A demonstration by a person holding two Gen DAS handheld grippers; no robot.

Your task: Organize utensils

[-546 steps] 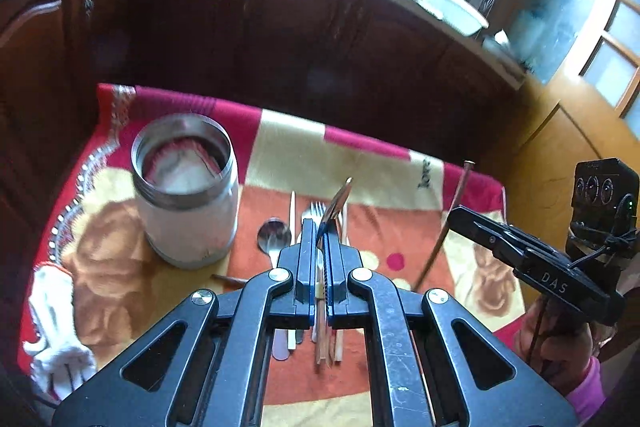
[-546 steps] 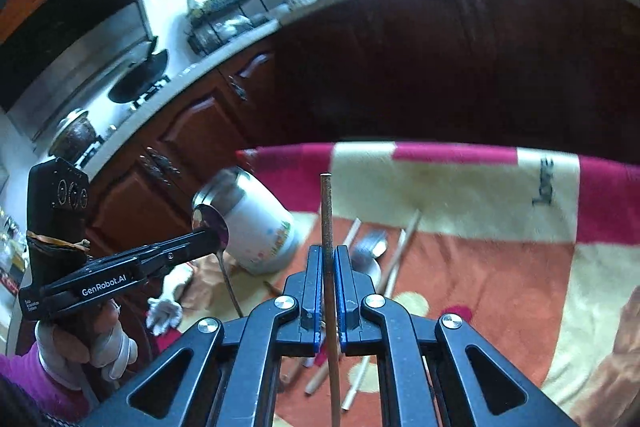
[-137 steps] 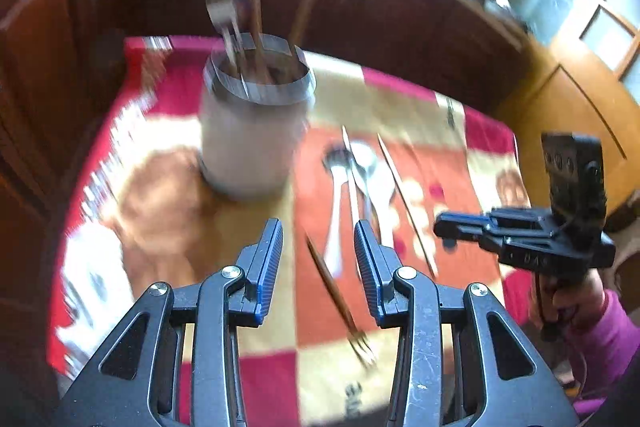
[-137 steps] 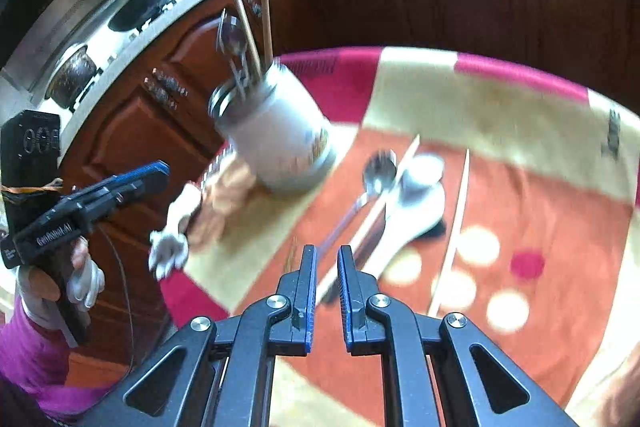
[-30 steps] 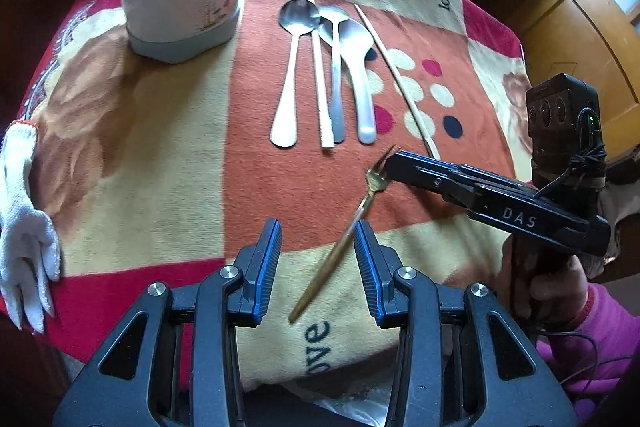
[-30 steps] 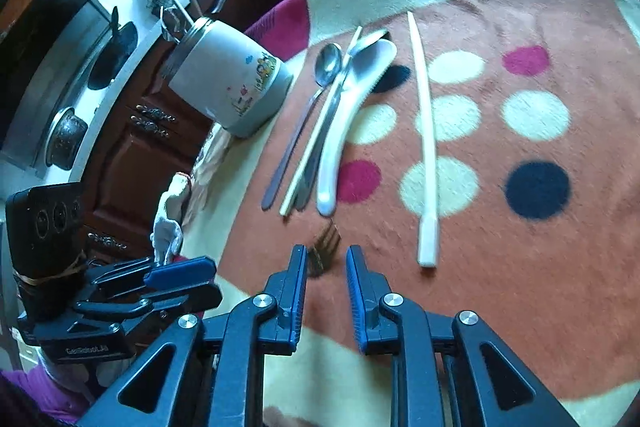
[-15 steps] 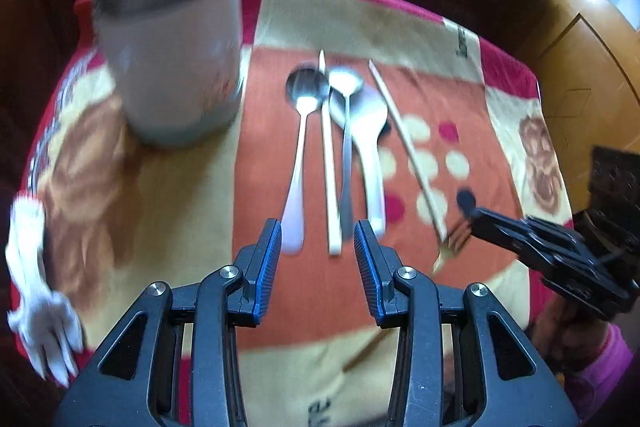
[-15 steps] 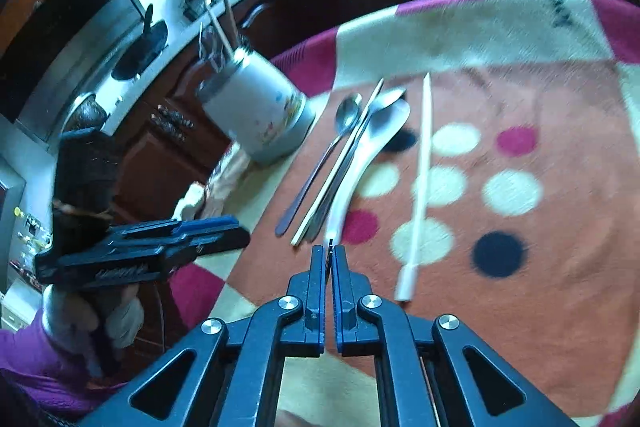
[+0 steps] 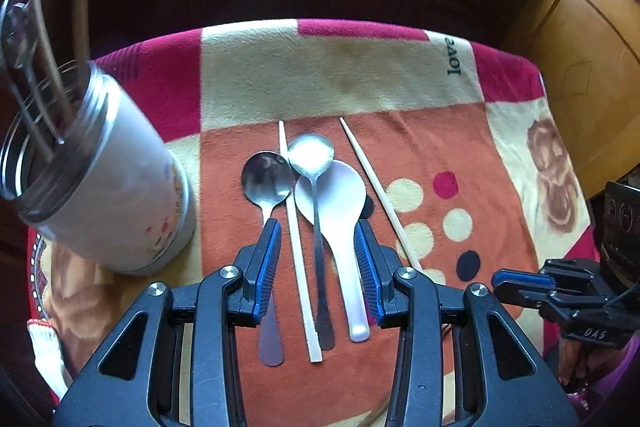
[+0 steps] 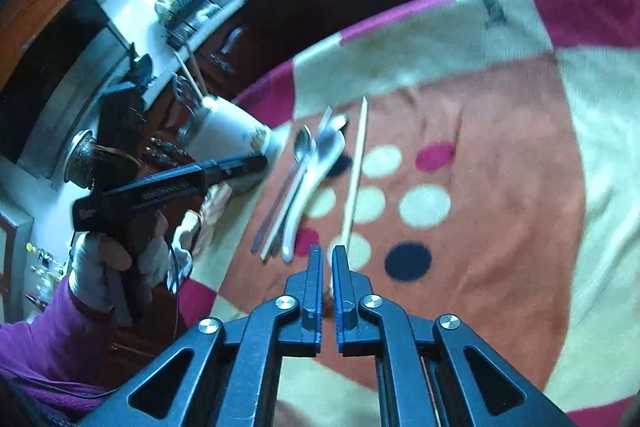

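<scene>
We judge the task to be about half done. The jar (image 9: 120, 195) stands at the left on the blanket (image 9: 320, 67), and some long utensils already stick out of its mouth; they are blurred, so we can name only thin sticks and one metal piece. Five pieces are not yet put away. They lie side by side in the middle of the blanket, just to the right of the jar: a steel spoon (image 9: 266, 179), a pale chopstick (image 9: 294, 227) touching its right edge, a second steel spoon (image 9: 311, 153), a white spoon (image 9: 336, 195) partly under that second spoon, and another chopstick (image 9: 380, 187) lying apart on the right, slanted.

The left gripper (image 9: 316, 227) hangs over this row with its jaws spread wide and nothing pinched. The first chopstick, the second steel spoon and the white spoon's handle pass between the two fingers, while the first steel spoon's handle goes under the left finger. We cannot tell which piece it aims at.

The right gripper (image 10: 327, 251) is nearer to us, over the lower end of the slanted chopstick. Its jaws have just been opening a little, yet only a narrow slit stands between them. In that slit we see a thin brownish thing, which we take for the fork (image 10: 329, 291), and the pads seem to pinch it. If so, this fork must go to the jar too.
</scene>
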